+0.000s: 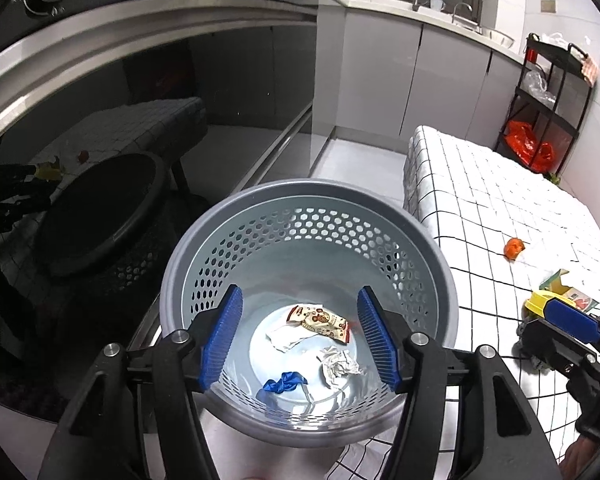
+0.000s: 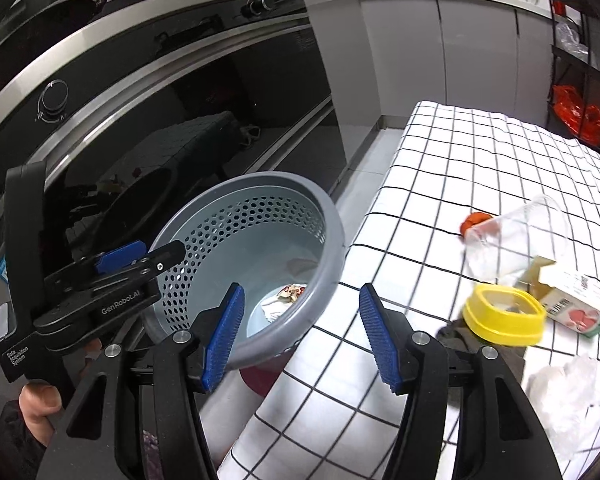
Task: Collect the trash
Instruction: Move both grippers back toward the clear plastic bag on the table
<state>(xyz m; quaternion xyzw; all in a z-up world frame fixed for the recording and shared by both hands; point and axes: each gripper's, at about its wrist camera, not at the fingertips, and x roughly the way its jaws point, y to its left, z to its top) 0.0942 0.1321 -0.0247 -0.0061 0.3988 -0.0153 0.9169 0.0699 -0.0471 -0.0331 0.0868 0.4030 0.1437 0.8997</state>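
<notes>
The grey perforated plastic waste basket (image 1: 308, 312) stood on the floor just beside the edge of the surface covered with a white black-checked cloth (image 2: 480, 152), probably so that litter could be dropped straight in. Directly below the left tongs (image 1: 300, 334), which hung over its mouth spread wide and holding nothing, lay a printed snack wrapper (image 1: 320, 320), a crumpled ball of white paper (image 1: 340, 364) and a twisted blue scrap (image 1: 282, 382); that suggested a piece had just been let go there, though this is a judgement.

The right tongs (image 2: 302, 334) were equally wide apart and empty, poised over the corner of the surface with the basket rim at their left. To their right waited more trash: a yellow plastic ring-shaped lid (image 2: 504, 314), a clear plastic cup lying on its side (image 2: 512, 236), a small printed carton (image 2: 580, 300), an orange-red crumpled scrap (image 2: 474, 222) beyond the cup, and a crinkled clear plastic bag (image 2: 568, 392) nearest the camera. The yellow lid seemed the nearest next pick.
</notes>
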